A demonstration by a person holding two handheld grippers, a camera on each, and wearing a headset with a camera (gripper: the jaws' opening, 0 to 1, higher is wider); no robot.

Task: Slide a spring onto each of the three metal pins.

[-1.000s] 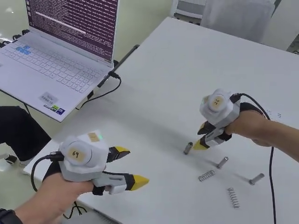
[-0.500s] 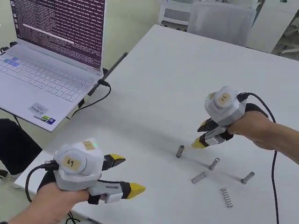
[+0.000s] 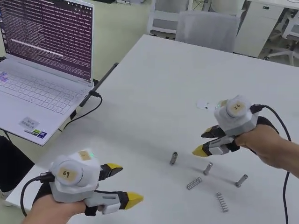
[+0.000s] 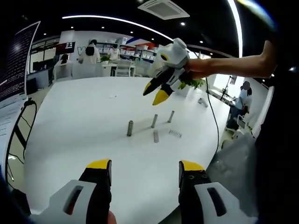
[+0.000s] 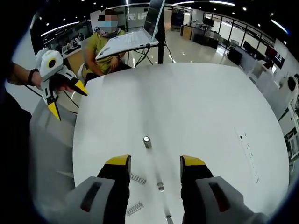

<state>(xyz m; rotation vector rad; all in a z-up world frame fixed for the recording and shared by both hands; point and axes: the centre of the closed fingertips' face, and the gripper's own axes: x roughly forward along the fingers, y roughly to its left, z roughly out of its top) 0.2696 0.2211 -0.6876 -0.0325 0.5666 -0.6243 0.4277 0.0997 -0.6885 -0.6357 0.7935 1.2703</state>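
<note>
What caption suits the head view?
Both open, left gripper and right gripper hover over the white table: one sprung pin, two bare pins, two loose springs.

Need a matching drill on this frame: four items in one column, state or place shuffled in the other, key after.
1 laptop
2 leftmost pin, head view
3 two loose springs
4 right claw

A lying flat on the table
B open, holding nothing
C upright, spring on it
D screen lit, left of the table

Pairs: 1-D, 2-C, 3-A, 4-B
</note>
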